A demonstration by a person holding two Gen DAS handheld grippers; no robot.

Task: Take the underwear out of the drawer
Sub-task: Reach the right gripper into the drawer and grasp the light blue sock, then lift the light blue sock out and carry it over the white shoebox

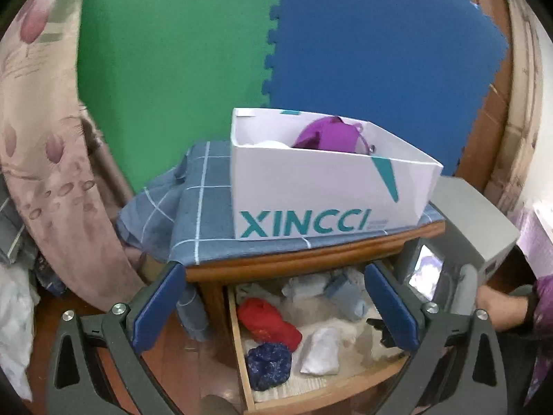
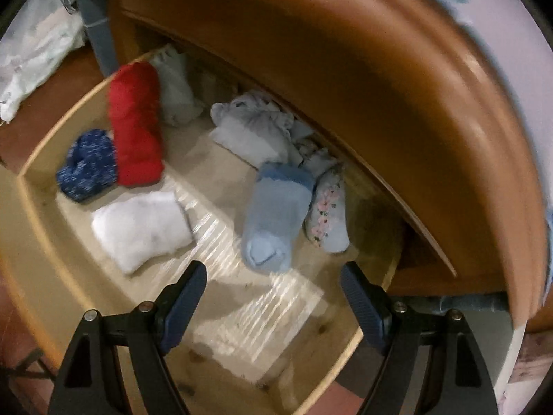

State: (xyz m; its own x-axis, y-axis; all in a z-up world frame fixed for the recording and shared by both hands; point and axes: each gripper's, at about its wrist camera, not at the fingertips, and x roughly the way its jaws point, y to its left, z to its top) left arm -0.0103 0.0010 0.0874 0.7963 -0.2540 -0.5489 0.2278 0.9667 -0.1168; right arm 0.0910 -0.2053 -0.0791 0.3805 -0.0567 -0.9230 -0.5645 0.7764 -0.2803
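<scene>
So the drawer (image 2: 34, 214) is pulled out and it's full of little folded and rolled fabric bundles. In the right wrist view: a red roll (image 2: 136, 124) at upper left, a speckled navy bundle (image 2: 88, 166) touching it just below, a white folded piece (image 2: 141, 230) left of centre, a light blue roll (image 2: 274, 214) in the middle with a floral one (image 2: 328, 214) right beside it, plus a paler heap (image 2: 255, 128) tucked toward the back under the cabinet edge.

The right gripper (image 2: 273, 302) hangs over the drawer with its jaws spread wide and nothing between them, closest to the light blue roll, which sits just above the fingertips in frame. The left gripper (image 1: 273, 307) is also as wide as it goes and empty, looking over the drawer front with the white XINCCI box (image 1: 328, 200) up top of the frame.

Handling-wise I'd guess this stuff is super light, soft and squishy, nothing breakable. Pinching a single loose layer will probably just unroll it, so I'd grab across the thick middle of a roll and squeeze well in. Can't tell which bundles are underwear and which are socks, honestly
</scene>
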